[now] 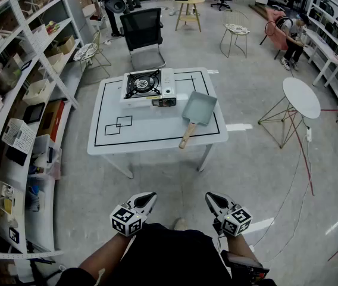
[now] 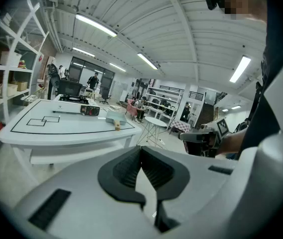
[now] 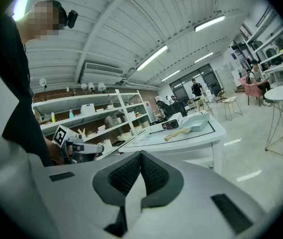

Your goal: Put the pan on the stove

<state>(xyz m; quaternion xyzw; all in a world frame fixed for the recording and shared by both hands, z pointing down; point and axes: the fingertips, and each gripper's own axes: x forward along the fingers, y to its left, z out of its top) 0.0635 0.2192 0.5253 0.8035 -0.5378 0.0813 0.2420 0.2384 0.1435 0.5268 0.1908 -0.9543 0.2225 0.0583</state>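
**Left gripper (image 1: 147,198) and right gripper (image 1: 213,199) shut, empty; pan (image 1: 199,108) off the stove (image 1: 168,83)**

Head view: both held low near the person, well apart from the table (image 1: 145,137); pan on the table's right part, just beside the stove, wooden handle (image 1: 187,134) pointing toward the person.

Left gripper view: jaws pressed together on nothing.

Right gripper view: likewise closed, empty, pan far ahead.

Step close, open the right jaws, clamp the handle near the pan body, lift level, set down centred on the burner (image 1: 143,83).
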